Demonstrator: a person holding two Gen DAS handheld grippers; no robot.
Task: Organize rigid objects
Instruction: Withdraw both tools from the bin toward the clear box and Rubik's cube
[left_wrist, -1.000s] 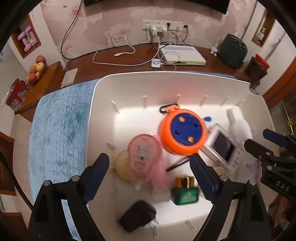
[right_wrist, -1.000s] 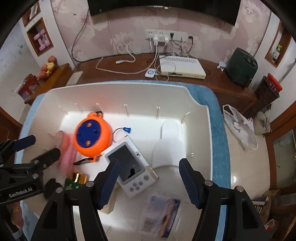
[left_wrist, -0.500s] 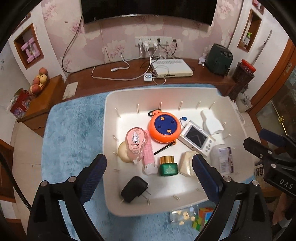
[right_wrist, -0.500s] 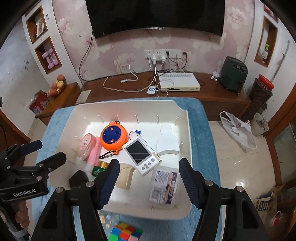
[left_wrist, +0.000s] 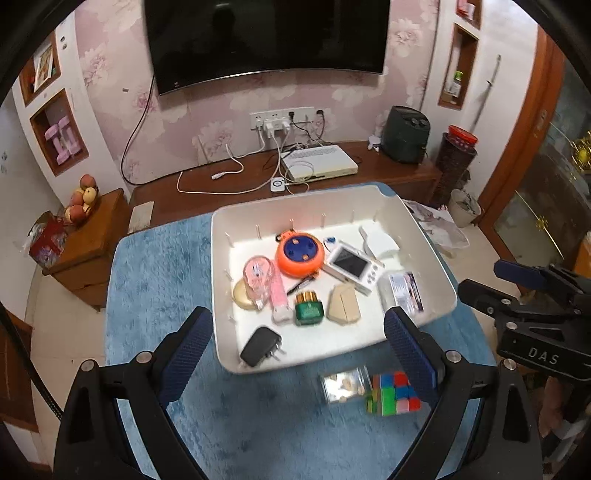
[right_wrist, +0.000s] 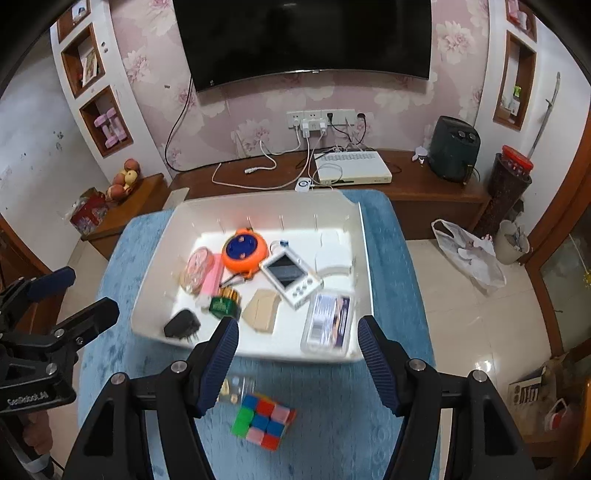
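A white bin (left_wrist: 432, 254) (right_wrist: 151, 280) on a blue rug holds an orange reel (left_wrist: 300, 253) (right_wrist: 244, 251), a white handheld console (left_wrist: 351, 266) (right_wrist: 290, 274), a green jar (left_wrist: 308, 309), a black charger (left_wrist: 260, 346) (right_wrist: 181, 325), a pink case (left_wrist: 258, 277), a beige block (left_wrist: 344, 305) and a clear packet (right_wrist: 328, 318). A colour cube (left_wrist: 392, 396) (right_wrist: 264, 421) and a small clear box (left_wrist: 344, 384) lie on the rug in front of the bin. My left gripper (left_wrist: 299, 350) and right gripper (right_wrist: 297, 358) are both open and empty, high above the bin's near edge.
The blue rug (left_wrist: 155, 288) covers the table. Behind it a wooden TV bench (right_wrist: 424, 188) carries cables, a white set-top box (right_wrist: 351, 170) and a dark appliance (right_wrist: 456, 147). A side cabinet with fruit (left_wrist: 83, 199) is at the left. Tiled floor with bags (right_wrist: 469, 254) is at the right.
Both grippers have risen and pulled back from inside the bin. The whole bin, the rug in front, the cube and the small box have come into view. Both stayed open.
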